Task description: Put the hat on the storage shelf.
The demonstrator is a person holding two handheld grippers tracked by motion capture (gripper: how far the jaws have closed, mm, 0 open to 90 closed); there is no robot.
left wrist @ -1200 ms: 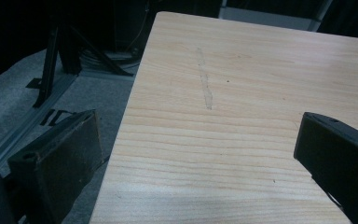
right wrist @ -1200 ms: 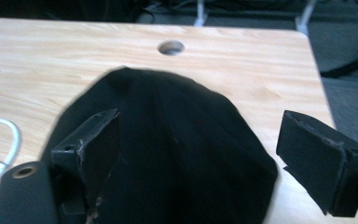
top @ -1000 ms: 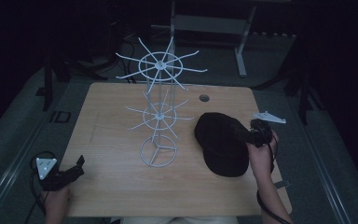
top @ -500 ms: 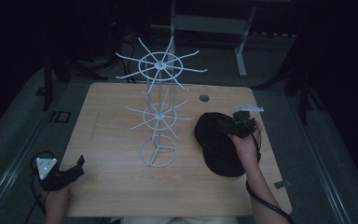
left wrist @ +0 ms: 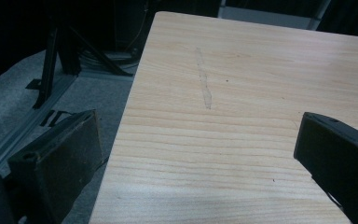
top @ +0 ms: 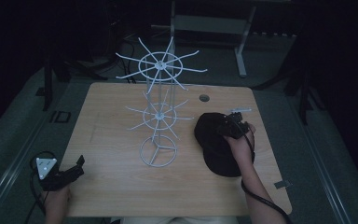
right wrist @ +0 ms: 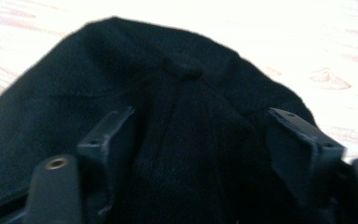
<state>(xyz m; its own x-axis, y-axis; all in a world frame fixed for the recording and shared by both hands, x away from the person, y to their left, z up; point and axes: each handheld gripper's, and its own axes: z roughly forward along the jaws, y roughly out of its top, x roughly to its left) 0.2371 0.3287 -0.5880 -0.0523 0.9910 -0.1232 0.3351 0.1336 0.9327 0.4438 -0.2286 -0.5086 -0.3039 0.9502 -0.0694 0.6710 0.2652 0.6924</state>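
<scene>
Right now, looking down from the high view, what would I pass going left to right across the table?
Left gripper at the table's near left corner → white wire rack standing mid-table → black cap lying flat → right gripper with its fingers down on the cap's crown.

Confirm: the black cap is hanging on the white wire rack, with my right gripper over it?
Not quite. The black cap lies flat on the table beside the white wire rack, as the high view shows. The right gripper is over it.
</scene>
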